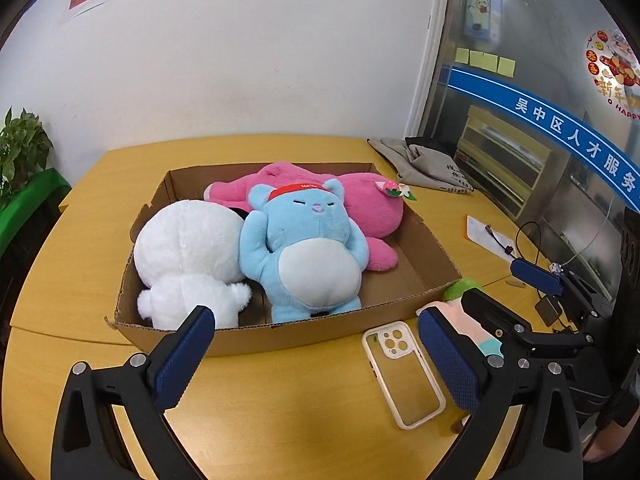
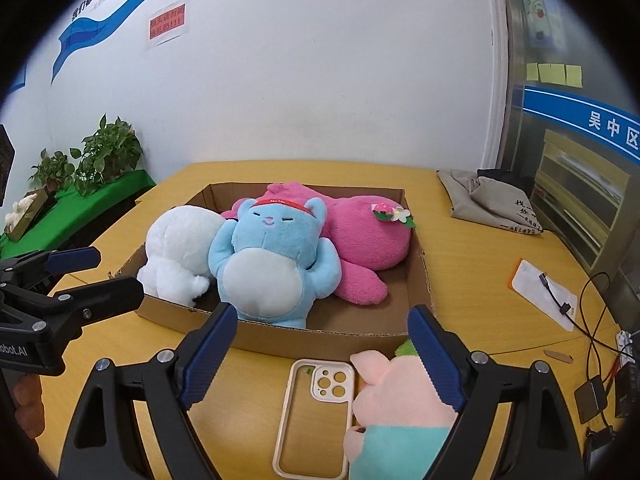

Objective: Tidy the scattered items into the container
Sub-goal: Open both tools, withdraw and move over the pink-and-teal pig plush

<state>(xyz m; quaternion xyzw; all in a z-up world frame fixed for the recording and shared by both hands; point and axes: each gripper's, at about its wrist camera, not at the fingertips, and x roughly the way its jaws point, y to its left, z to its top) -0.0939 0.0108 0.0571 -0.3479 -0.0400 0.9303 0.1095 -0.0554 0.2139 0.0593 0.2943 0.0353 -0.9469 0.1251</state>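
Blue-padded right gripper (image 2: 320,354) gapes wide at lower frame, empty, a small pink plush (image 2: 394,396) at its right finger beside a clear phone case (image 2: 316,420). Left gripper (image 1: 316,354) likewise wide, empty. Mid-frame, the cardboard box (image 2: 320,334) holds white (image 2: 180,250), blue (image 2: 272,264) and large pink plush toys (image 2: 368,236).

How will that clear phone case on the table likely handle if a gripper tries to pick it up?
The phone case lies flat on the table, so fingers probably struggle to get under it. It looks thin and hollow, likely light and somewhat bendy. Its smooth back may slip.
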